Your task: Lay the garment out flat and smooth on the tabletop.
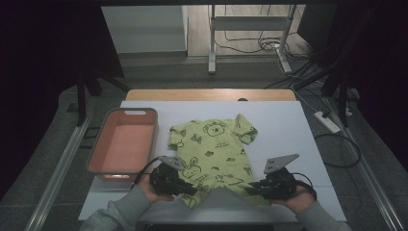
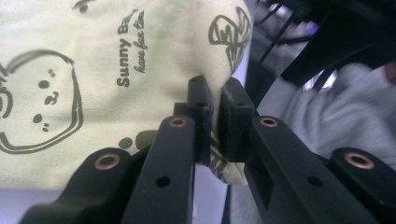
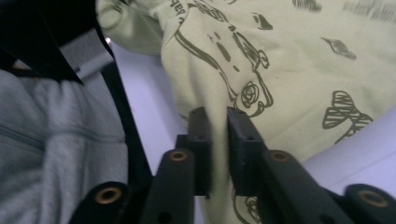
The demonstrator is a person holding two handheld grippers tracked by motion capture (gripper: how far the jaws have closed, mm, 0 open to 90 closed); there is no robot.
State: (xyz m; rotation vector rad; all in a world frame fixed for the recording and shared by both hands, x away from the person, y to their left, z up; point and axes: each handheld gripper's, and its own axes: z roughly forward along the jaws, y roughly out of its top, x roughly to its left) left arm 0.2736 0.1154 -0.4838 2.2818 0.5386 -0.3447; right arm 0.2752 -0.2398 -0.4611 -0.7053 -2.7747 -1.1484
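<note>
A small yellow-green shirt (image 1: 214, 149) printed with cartoon animals lies on the white table (image 1: 288, 125), its sleeves toward the far edge and its hem toward the person. The left gripper (image 1: 192, 188) has its jaws clamped on the hem's left corner, fabric pinched between the pads. The right gripper (image 1: 250, 188) pinches the hem's right corner in the same way. An empty pink tub (image 1: 124, 144) stands just left of the shirt.
</note>
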